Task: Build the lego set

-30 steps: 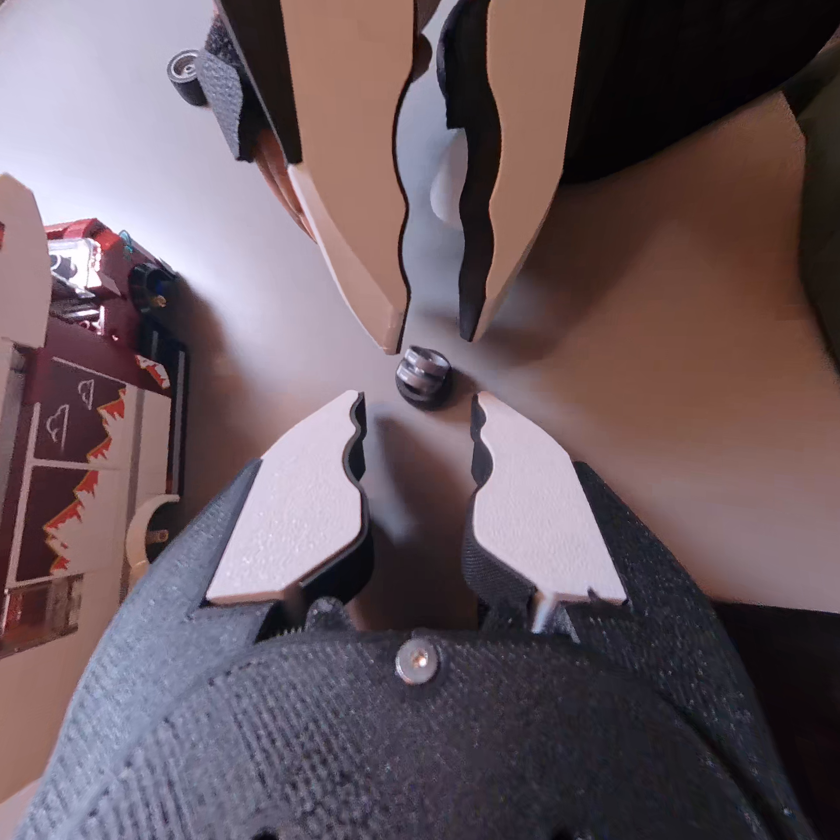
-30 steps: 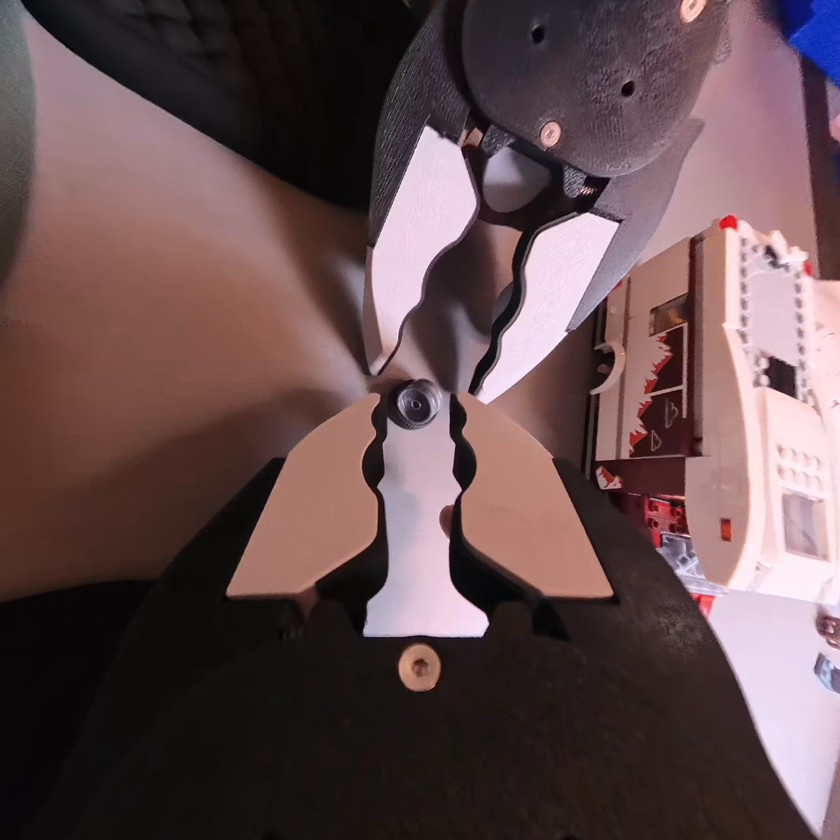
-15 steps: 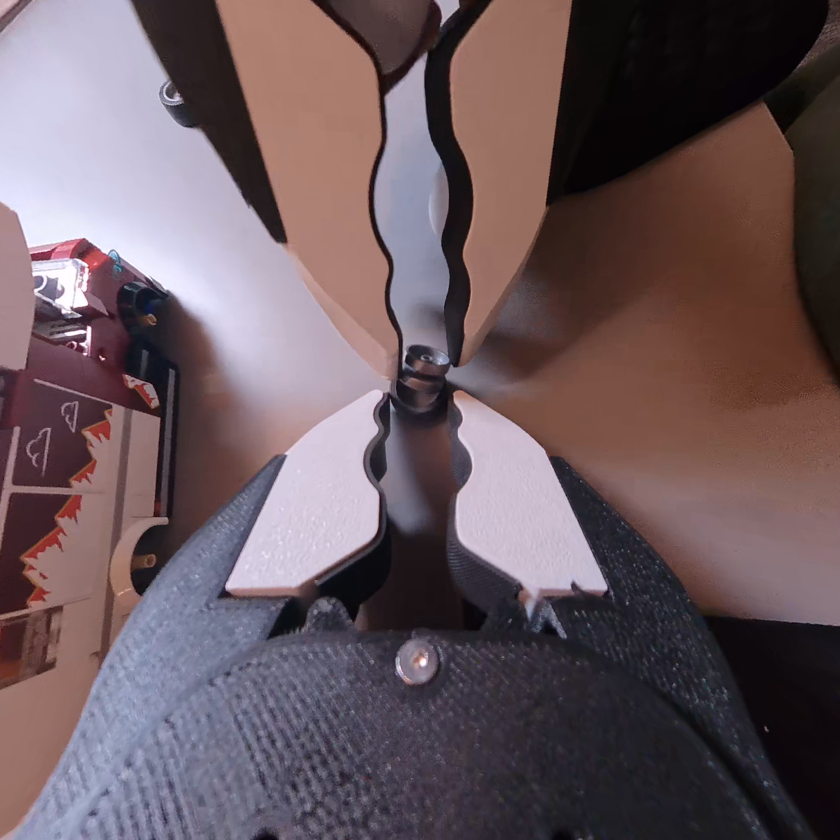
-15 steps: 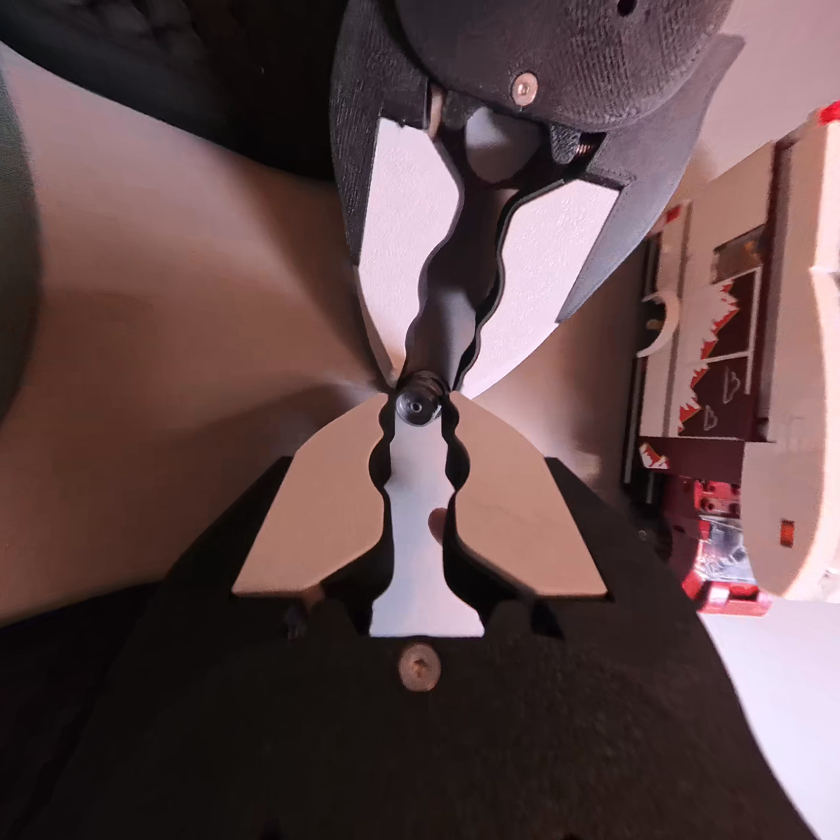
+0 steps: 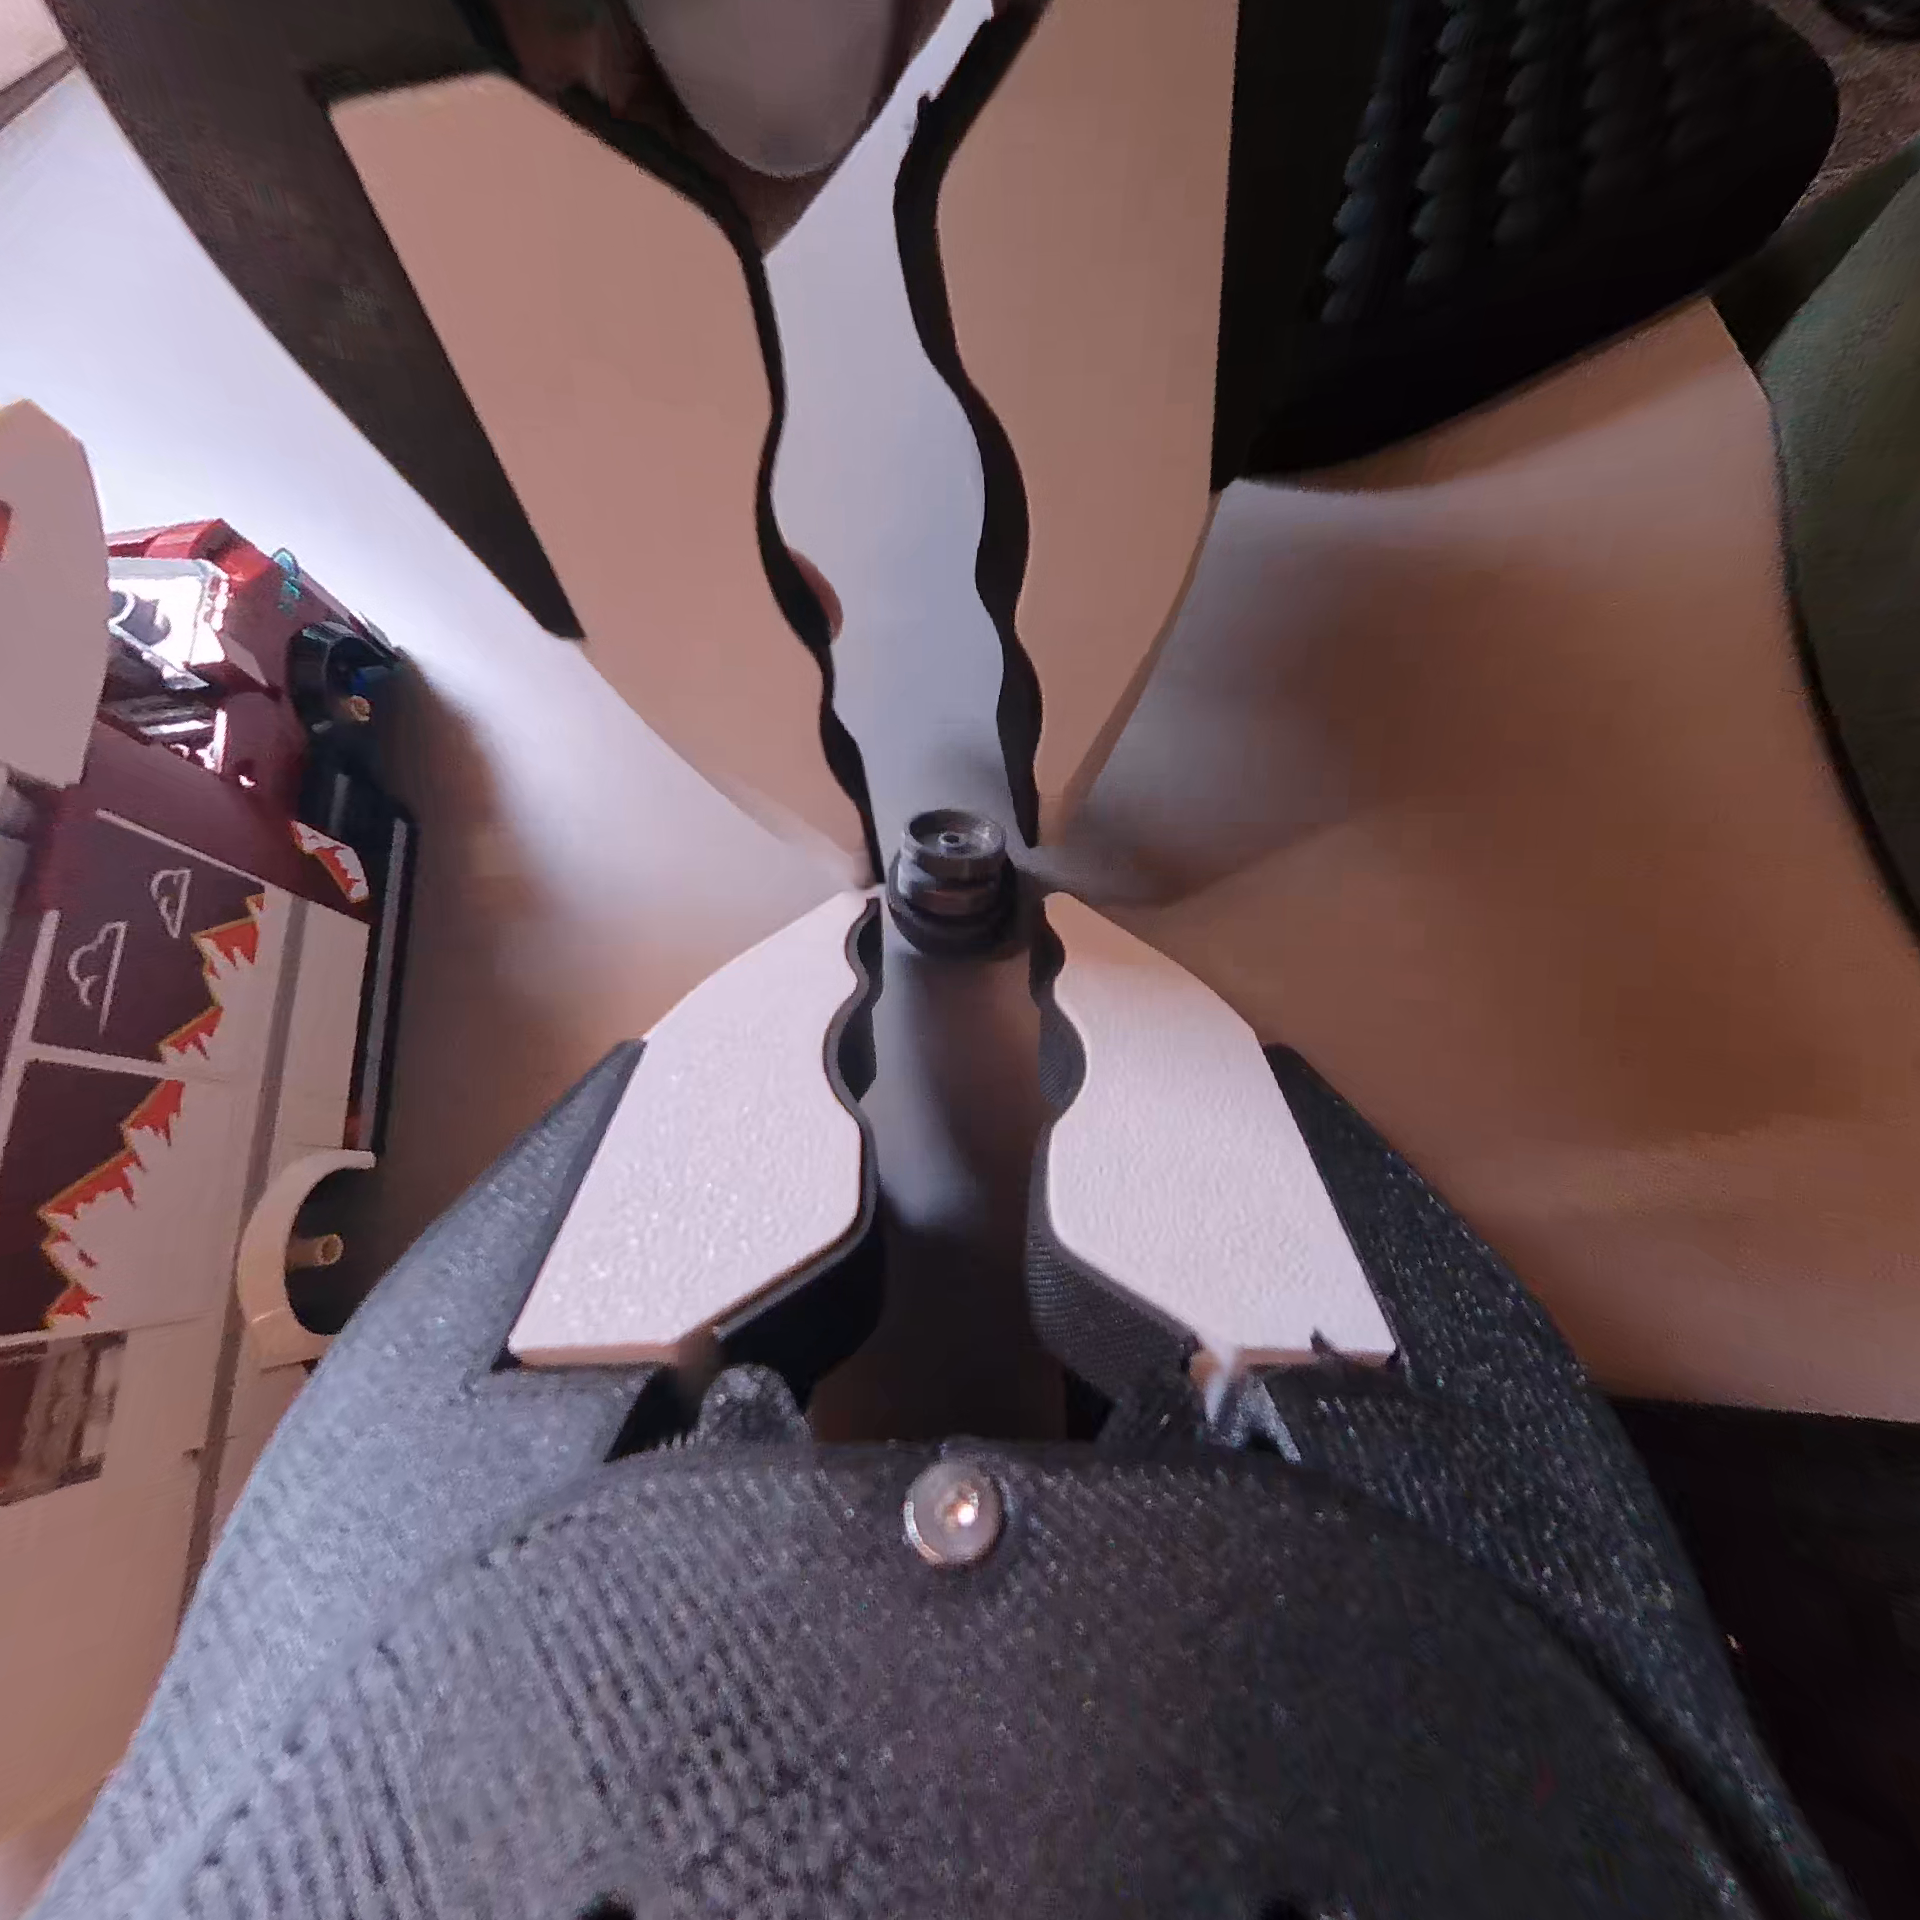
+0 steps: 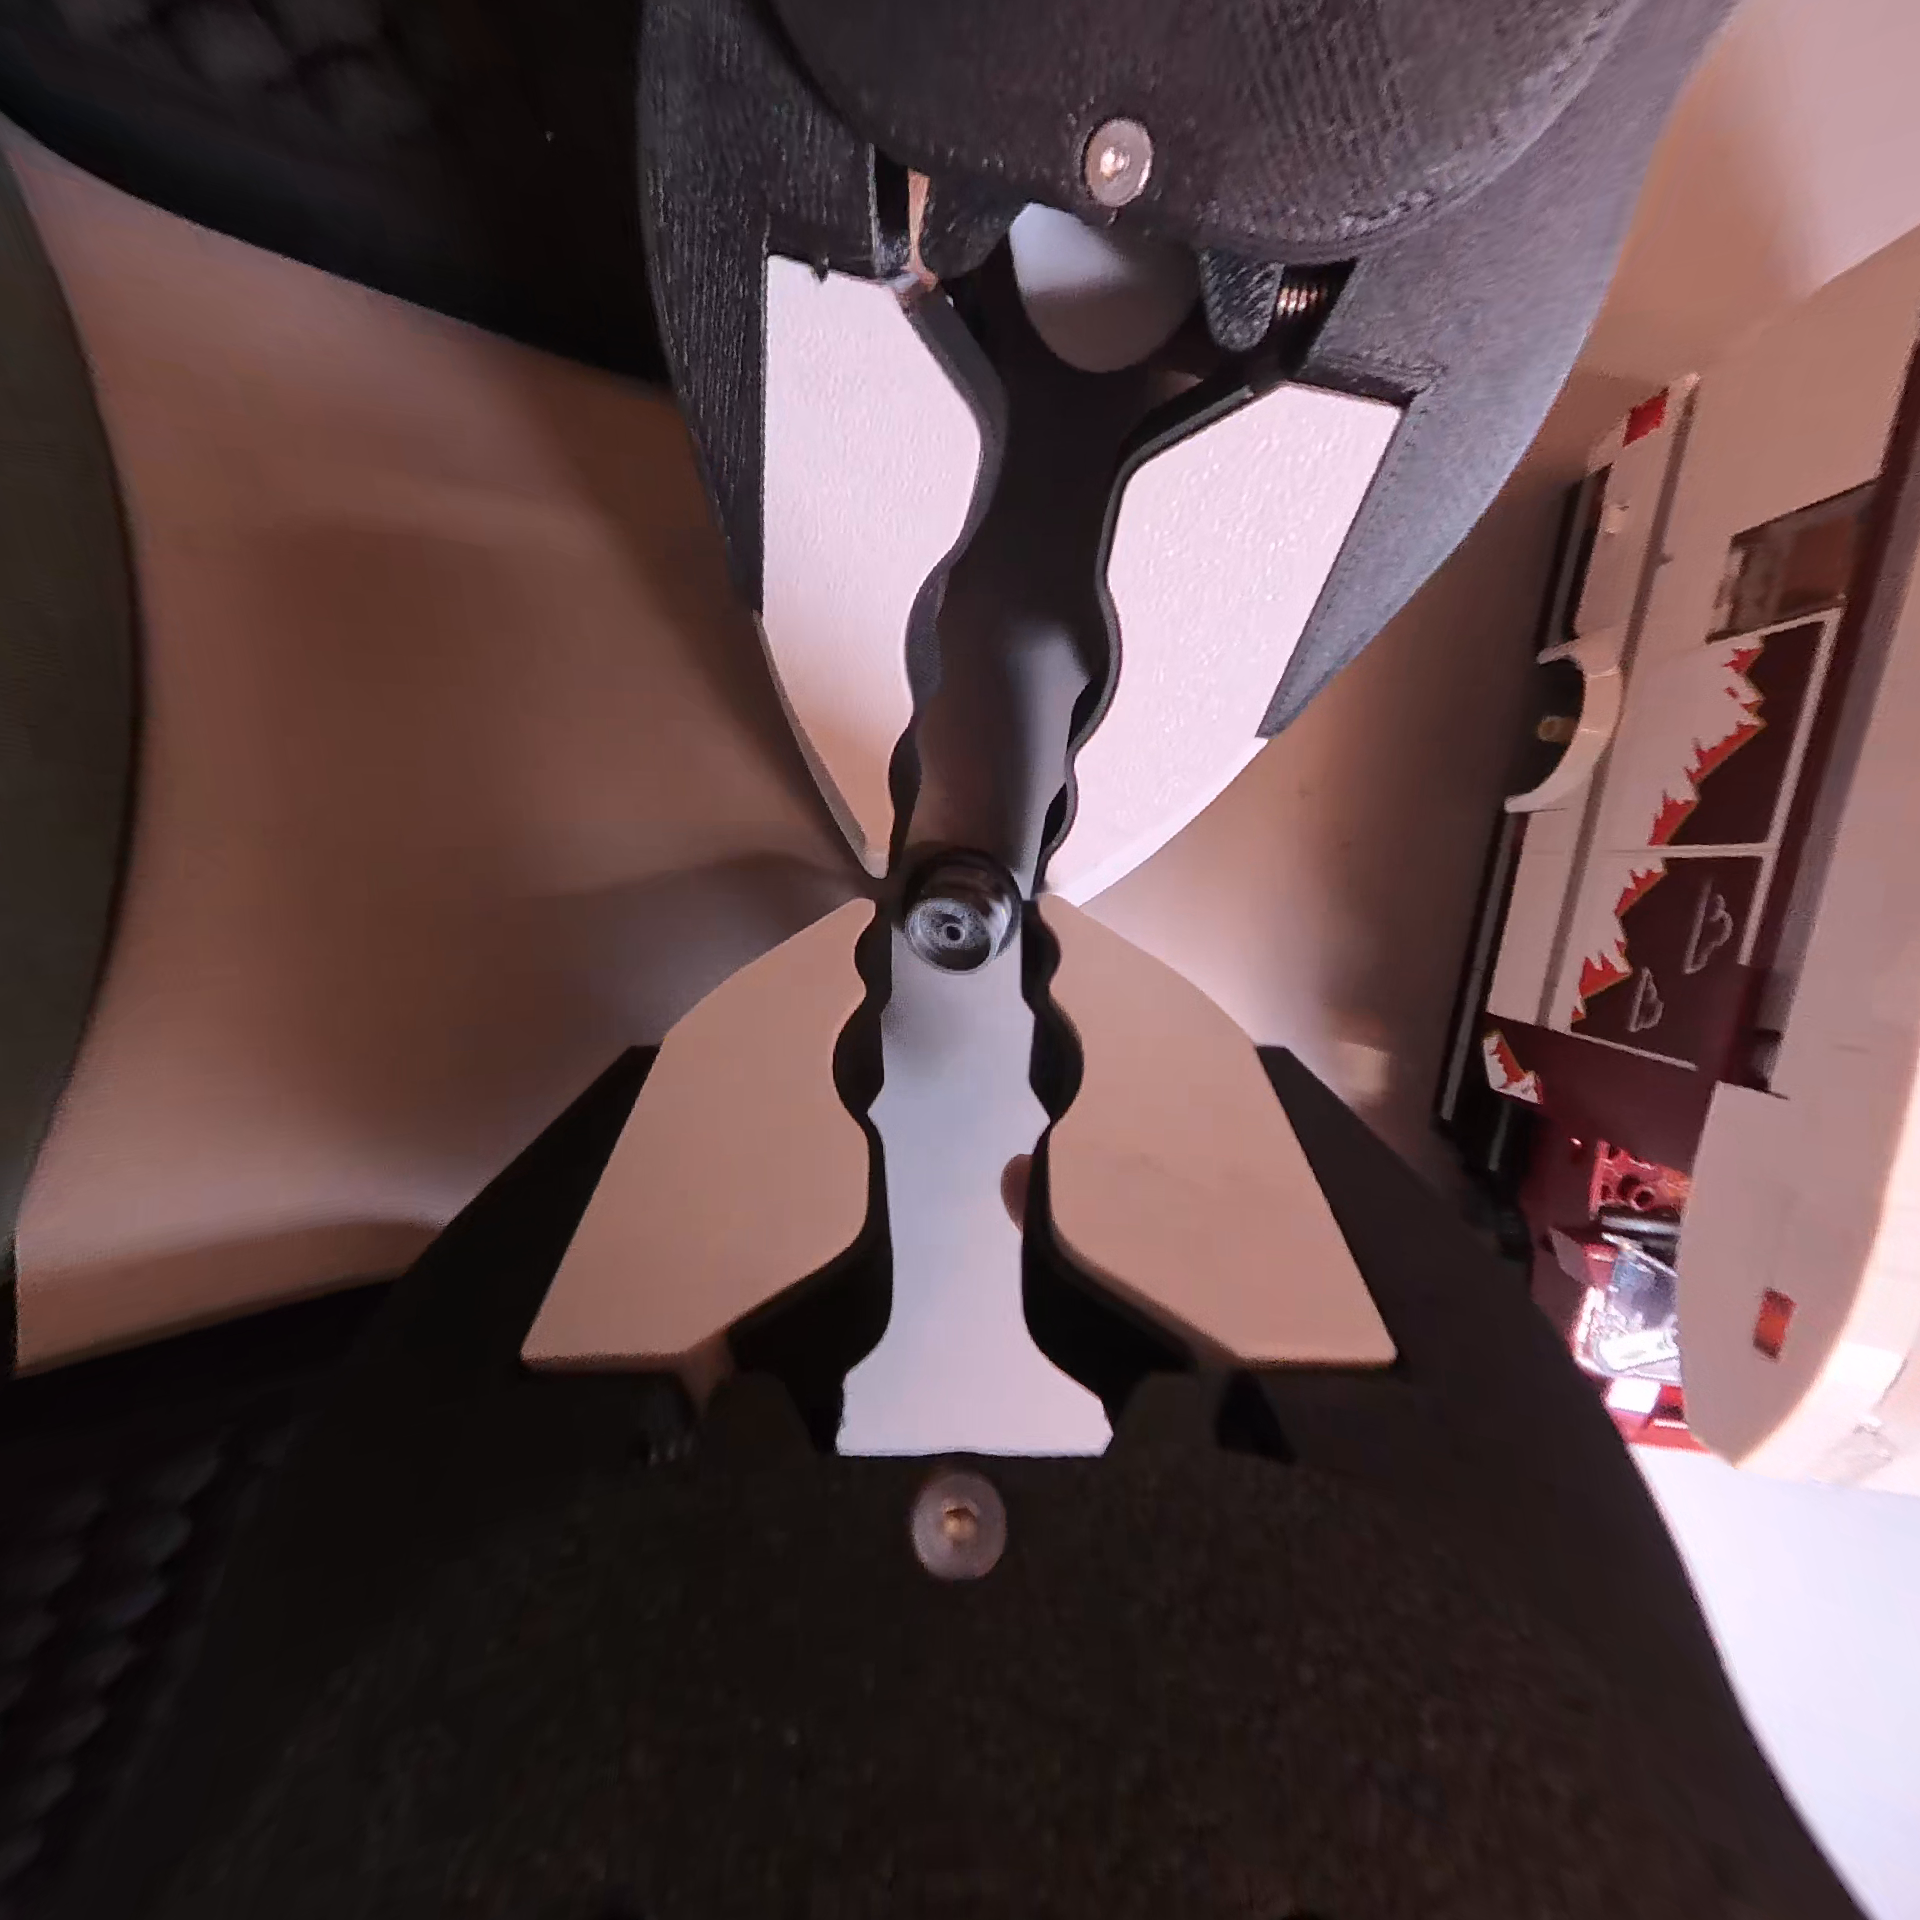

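Tips of both tools meet nose to nose around 1 small dark grey wheel with a black rubber tyre (image 5: 948, 883), which sits between them above the pale bench (image 5: 1507, 935). The left tool (image 5: 954, 914) stands narrowly open to the width of the tyre, its 2 white fingers (image 5: 727, 1143) touching the tyre's sides, so it has hold of the wheel's tyre end. The right tool (image 6: 956, 920) is likewise nearly closed, and its 2 tan fingers (image 6: 727, 1143) press on the hub end of the same wheel (image 6: 956, 920), whose open hub face points toward its camera.

A second ago the left tool stood wider, short of the wheel, while the right tool alone carried it; since then the left tips have closed in on the tyre, and the 2 tools have drawn together.

Counted: 2 tools, 4 fingers, 1 wheel, and 1 cream, dark red and white brick-built toy vehicle (image 5: 156, 987) lying on the bench well apart, to the left in the left wrist view and to the right (image 6: 1714, 883) in the right wrist view.
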### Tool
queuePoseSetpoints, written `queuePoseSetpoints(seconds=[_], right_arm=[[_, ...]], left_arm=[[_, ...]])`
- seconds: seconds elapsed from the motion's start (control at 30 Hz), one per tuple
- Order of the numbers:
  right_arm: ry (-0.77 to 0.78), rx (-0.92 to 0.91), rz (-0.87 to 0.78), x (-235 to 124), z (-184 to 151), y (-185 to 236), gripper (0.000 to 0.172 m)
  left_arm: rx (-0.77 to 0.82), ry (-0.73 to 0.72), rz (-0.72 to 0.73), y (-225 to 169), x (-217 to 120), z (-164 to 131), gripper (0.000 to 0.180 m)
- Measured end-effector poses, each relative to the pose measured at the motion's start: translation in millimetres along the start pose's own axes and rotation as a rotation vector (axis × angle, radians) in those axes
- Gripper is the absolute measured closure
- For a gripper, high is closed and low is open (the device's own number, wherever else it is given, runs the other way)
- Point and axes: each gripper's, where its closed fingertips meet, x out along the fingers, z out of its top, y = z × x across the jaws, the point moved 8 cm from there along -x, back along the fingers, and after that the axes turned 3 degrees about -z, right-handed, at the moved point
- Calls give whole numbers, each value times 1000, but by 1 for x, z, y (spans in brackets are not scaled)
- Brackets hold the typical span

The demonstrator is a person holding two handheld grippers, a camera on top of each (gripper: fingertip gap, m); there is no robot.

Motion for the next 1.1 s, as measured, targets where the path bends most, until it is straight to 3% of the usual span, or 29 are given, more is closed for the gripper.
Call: queuePoseSetpoints(seconds=[0.33, 0.47, 1.1], right_arm=[[-67, -7, -190, 0, -5, 14, 148], [-62, -14, -212, 3, -5, 16, 155], [129, -91, -13, 6, 8, 3, 156]], left_arm=[[-4, -1, 5, 0, 1, 0, 154], [-4, -2, 8, 0, 1, 0, 155], [-11, -14, -1, 2, -2, -2, 155]])
